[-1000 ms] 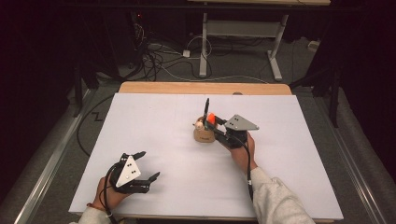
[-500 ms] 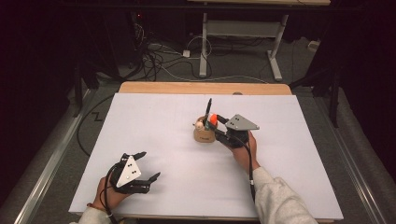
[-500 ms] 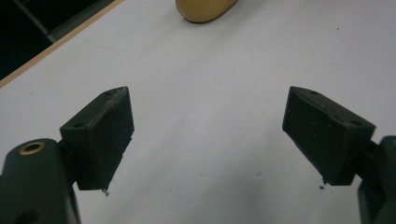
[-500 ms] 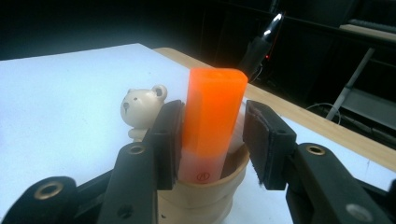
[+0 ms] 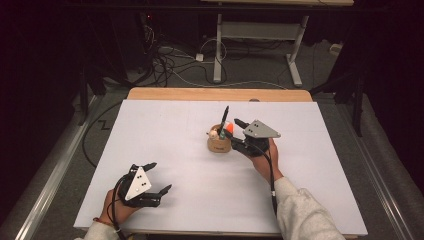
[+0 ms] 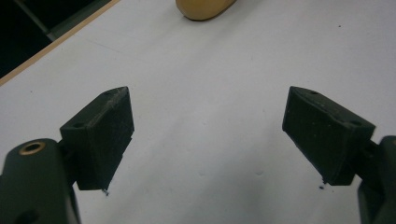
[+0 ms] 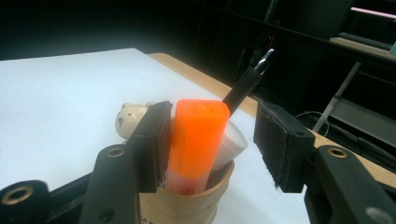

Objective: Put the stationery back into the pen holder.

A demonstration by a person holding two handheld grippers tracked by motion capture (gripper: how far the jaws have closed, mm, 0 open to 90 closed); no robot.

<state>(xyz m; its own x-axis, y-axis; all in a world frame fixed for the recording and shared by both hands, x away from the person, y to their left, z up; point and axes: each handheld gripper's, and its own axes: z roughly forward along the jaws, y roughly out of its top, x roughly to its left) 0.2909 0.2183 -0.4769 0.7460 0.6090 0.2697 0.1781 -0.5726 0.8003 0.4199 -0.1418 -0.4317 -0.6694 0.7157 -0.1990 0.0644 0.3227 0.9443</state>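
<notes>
- A small tan cup (image 5: 219, 145) stands near the middle of the white tabletop (image 5: 165, 140); everything below is placed relative to that cup.
- An orange marker (image 7: 196, 140) stands upright inside the cup, its cap rising above the rim.
- A black pen (image 5: 224, 119) leans out of the cup too, tilting up and away toward the far edge of the tabletop.
- A little cream bear figure (image 7: 131, 118) peeks over the cup's rim on the side away from the pen, and a white rounded thing (image 7: 229, 143) sits in the cup just behind the marker.
- The right gripper (image 5: 234, 127) hangs just beside the cup on its right, held by the person's right hand (image 5: 264, 159).
- Its jaws are spread apart around the orange marker: one jaw lies close against the marker's side, the other stands clear of it with a gap between.
- The left gripper (image 5: 159, 178) is well apart from the cup, toward the near left corner of the tabletop, held in the person's left hand (image 5: 114, 207).
- Its jaws are spread wide with bare tabletop between them; in the left gripper view the base of the cup shows far ahead at the top edge.
</notes>
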